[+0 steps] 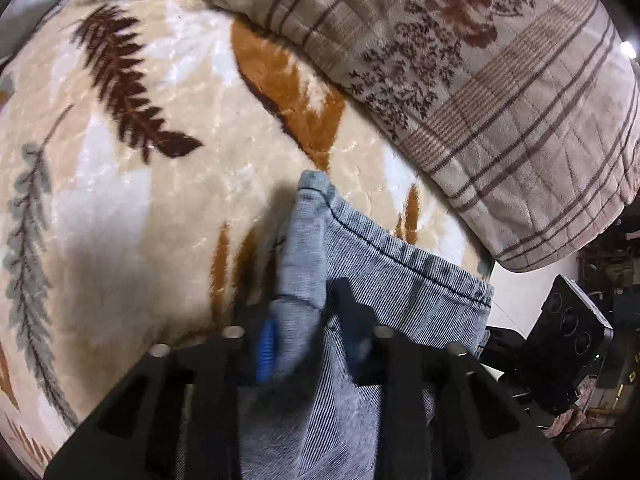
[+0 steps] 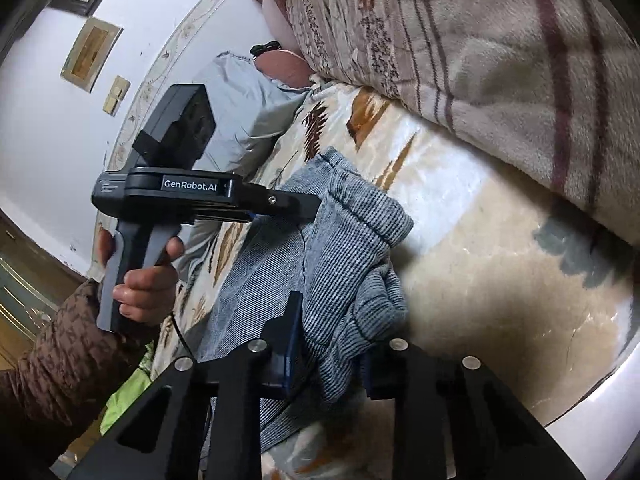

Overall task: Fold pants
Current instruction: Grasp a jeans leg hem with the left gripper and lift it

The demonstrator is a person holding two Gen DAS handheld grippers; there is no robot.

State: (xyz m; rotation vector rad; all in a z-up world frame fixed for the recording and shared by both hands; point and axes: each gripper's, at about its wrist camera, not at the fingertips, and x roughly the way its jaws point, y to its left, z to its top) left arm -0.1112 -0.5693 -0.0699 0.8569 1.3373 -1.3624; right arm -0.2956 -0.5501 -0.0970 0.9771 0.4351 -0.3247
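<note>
Pants (image 1: 360, 280), grey-blue ribbed denim, lie bunched on the leaf-patterned blanket (image 1: 120, 200) covering the bed, with a striped plaid quilt (image 1: 500, 100) heaped beyond them toward 1 o'clock. Left gripper (image 1: 304, 344): its 2 fingers are clenched on a raised fold of the fabric near the stitched hem, one blue-padded finger (image 1: 266, 350) pressing the cloth from the 9 o'clock side. Right gripper (image 2: 326, 360): its fingers likewise pinch a gathered ridge of the pants, cloth spilling out toward 12 o'clock. Seen from the right wrist, the left gripper (image 2: 312, 210) reaches in from 9 o'clock, its black tip buried in the fabric's upper edge; a hand (image 2: 144, 288) in a brown patterned sleeve (image 2: 52, 364) wraps its handle. A pale pillow (image 2: 248, 112) rests against the wall at 11 o'clock.
</note>
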